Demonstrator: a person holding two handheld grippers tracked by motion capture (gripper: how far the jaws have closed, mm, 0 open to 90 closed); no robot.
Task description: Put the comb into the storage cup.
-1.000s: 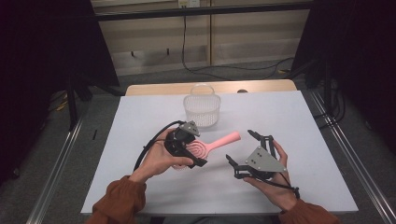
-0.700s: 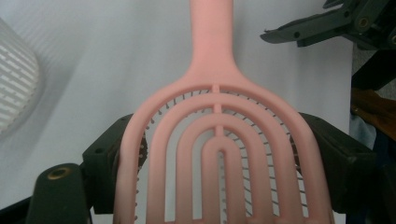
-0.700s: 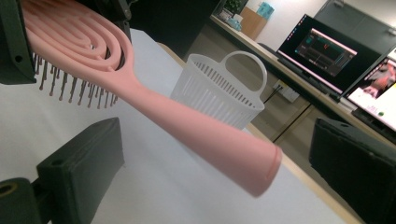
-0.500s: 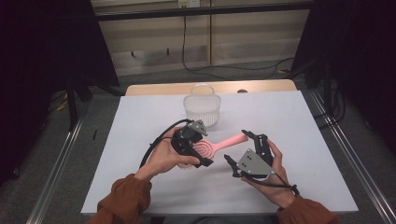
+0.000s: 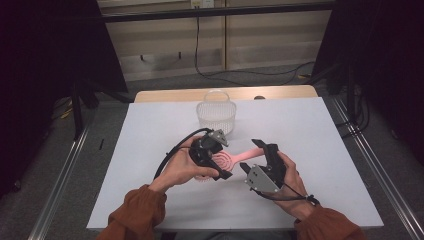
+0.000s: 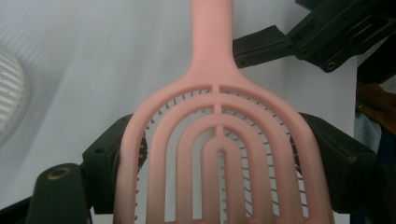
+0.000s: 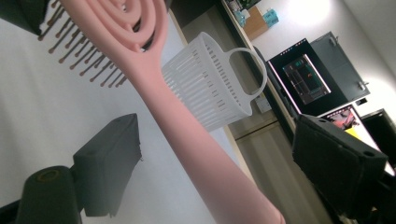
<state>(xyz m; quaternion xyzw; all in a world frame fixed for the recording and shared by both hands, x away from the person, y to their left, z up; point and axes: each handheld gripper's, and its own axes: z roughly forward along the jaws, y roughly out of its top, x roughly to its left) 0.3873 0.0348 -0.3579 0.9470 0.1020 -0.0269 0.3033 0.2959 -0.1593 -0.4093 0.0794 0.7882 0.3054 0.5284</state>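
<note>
No readable writing on the pink hairbrush [image 5: 226, 162]. Left gripper [image 5: 216, 159] clamps its head above the white table [image 5: 310, 135]; handle points right, between the right gripper [image 5: 256, 159]'s spread jaws, near a white basket [image 5: 216, 114].

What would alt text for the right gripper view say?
A pink hairbrush handle runs diagonally between the right gripper's open black jaws, untouched by either. Behind it a white slatted basket sits on the white table.

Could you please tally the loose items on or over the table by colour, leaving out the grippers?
Pink: 1, the hairbrush, clamped by its head in the left gripper.
White: 1, the slotted basket, standing on the table.
Total: 2.
</note>
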